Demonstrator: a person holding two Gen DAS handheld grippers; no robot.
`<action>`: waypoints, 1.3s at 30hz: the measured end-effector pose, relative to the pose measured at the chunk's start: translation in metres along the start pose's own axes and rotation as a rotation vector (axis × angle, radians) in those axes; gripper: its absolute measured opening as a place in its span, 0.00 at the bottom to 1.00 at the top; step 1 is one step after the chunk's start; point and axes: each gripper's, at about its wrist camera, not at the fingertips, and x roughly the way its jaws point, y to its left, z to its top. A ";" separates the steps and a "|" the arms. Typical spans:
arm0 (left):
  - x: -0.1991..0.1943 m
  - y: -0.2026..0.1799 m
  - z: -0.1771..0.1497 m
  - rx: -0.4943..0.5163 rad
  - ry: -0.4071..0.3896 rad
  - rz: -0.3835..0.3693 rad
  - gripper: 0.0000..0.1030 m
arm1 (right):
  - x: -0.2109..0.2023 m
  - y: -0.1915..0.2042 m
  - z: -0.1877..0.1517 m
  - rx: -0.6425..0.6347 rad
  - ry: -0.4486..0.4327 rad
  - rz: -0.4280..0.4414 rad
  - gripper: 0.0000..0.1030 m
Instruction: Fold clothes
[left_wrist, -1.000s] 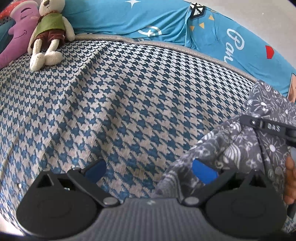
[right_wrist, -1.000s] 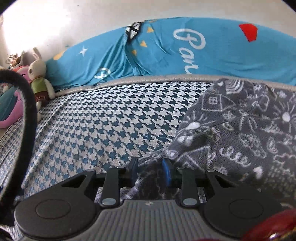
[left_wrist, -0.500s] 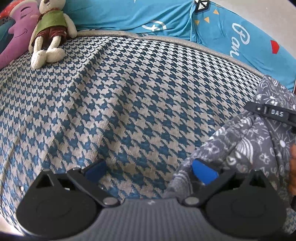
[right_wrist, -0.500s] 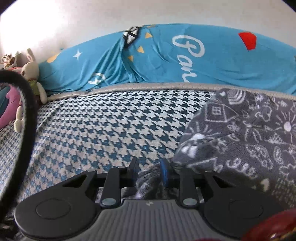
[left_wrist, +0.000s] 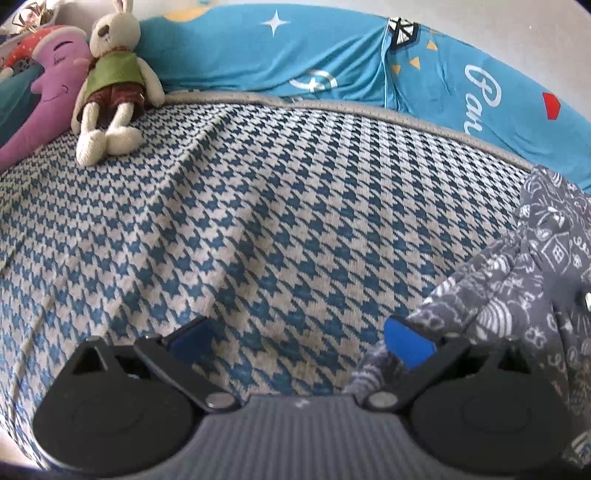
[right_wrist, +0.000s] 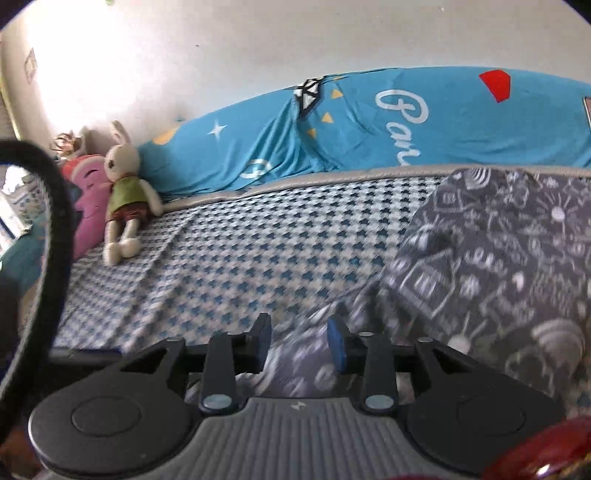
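Observation:
A dark grey garment with white doodle print lies bunched on the right side of a blue-and-white houndstooth bed cover. My left gripper is wide open just above the cover. The garment's edge wraps the outside of its right finger, and nothing lies between the pads. In the right wrist view the garment spreads to the right. A blurred fold of it lies under my right gripper, whose jaws stand apart and pinch no cloth.
A stuffed rabbit in a green vest and a purple plush sit at the far left. Rolled blue bedding lines the back against a white wall. A black cable loop hangs at the left of the right wrist view.
My right gripper's jaws have widened and the cloth bunch they pinched now lies flat below. Both views have lifted and show more of the back. The other gripper has left the left wrist view.

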 end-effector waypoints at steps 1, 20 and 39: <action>-0.002 0.001 -0.001 -0.006 -0.002 -0.011 1.00 | -0.004 0.005 -0.004 -0.009 0.003 0.014 0.35; -0.032 0.024 -0.037 -0.092 0.005 -0.066 1.00 | -0.046 0.078 -0.077 -0.213 0.056 0.126 0.60; -0.040 0.038 -0.034 -0.143 -0.012 -0.114 1.00 | -0.027 0.115 -0.111 -0.567 0.066 -0.031 0.73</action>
